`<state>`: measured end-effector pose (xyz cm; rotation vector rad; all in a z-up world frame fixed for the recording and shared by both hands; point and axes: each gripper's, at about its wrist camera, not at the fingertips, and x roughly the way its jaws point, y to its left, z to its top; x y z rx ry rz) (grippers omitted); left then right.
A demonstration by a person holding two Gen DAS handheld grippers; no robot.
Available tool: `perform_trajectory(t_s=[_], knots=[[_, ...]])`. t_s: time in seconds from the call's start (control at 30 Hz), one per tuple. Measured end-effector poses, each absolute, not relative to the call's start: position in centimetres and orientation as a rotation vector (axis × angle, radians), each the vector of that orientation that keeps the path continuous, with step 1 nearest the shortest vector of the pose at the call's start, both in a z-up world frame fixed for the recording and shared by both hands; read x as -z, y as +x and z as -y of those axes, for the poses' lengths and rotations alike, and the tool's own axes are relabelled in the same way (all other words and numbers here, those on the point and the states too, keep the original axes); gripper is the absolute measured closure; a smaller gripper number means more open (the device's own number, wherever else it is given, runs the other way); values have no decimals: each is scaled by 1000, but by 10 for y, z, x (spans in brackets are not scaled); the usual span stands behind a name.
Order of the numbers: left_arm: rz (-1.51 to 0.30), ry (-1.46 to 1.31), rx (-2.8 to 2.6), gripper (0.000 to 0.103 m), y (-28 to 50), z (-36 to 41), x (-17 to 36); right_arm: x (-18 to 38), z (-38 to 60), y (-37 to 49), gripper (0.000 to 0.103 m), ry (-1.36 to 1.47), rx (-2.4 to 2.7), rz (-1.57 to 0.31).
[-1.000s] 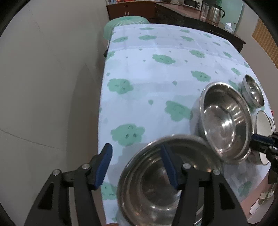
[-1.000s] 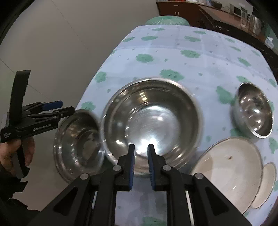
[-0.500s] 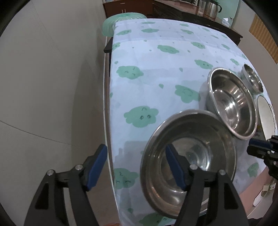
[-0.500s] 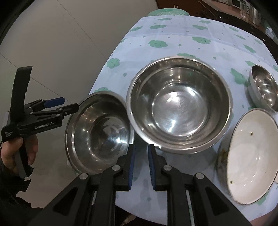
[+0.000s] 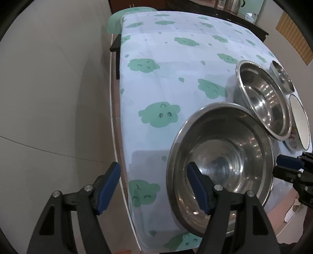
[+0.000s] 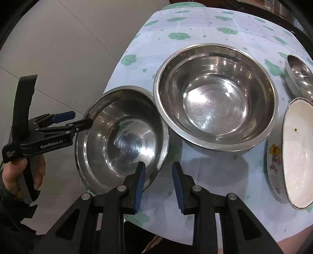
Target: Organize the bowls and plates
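The worktop [image 5: 176, 64] is covered by a pale blue cloth [image 6: 225, 23] printed with green clouds. A steel bowl [image 5: 221, 164] sits at the near left corner of the worktop, tilted, with part of it reaching past the edge. The left gripper [image 5: 152, 187] is wide open; one blue-padded finger [image 5: 197, 187] is inside the bowl against its near wall, while the other finger [image 5: 107, 187] hangs well outside, over the floor [image 5: 49, 97] beside the worktop. In the right wrist view that same gripper [image 6: 78, 120] comes in from the left, held by a hand [image 6: 23, 173], with its tips at the bowl's rim, and the bowl [image 6: 123, 138] shows a shiny ringed bottom. Just beside it, further in on the cloth, stands a bigger steel bowl [image 6: 217, 95]; the two rims are very close or touching, and which cannot be told. The right gripper [image 6: 159, 185] is partly open, holding nothing, its left finger [image 6: 139, 183] over the near rim of the tilted bowl and its right finger [image 6: 177, 185] above bare cloth. To the right lies a white enamel bowl [image 6: 295, 152] with a flower picture on its outer wall, and beyond it a small steel bowl [image 6: 299, 76]. In the left wrist view these three [image 5: 264, 97] [image 5: 299, 125] [image 5: 281, 78] line up along the right edge, and the right gripper [image 5: 287, 166] shows at the far right. A kettle [image 5: 231, 4] stands on dark furniture behind the worktop.
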<state>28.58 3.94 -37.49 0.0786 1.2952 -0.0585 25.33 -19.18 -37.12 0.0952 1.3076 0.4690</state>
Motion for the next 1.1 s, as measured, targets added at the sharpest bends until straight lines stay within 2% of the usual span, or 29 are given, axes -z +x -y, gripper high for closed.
perform_trajectory(t_s=[0.53, 0.63, 0.7, 0.73, 0.8, 1.1], knots=[[-1318, 82, 112, 32, 291, -36, 391, 384, 172, 257, 72, 41, -454, -1340], [-1325, 90, 122, 42, 292, -34, 393, 389, 169, 258, 72, 31, -453, -1354], [-1343, 99, 141, 65, 291, -32, 397, 394, 167, 260, 79, 18, -451, -1356], [-1348, 97, 158, 69, 291, -30, 397, 394, 165, 260, 82, 9, -451, -1354], [-1344, 109, 178, 87, 288, -25, 397, 394, 162, 260, 82, -11, -453, -1348], [-1336, 103, 171, 88, 275, -30, 393, 392, 152, 256, 82, -57, -481, -1333]])
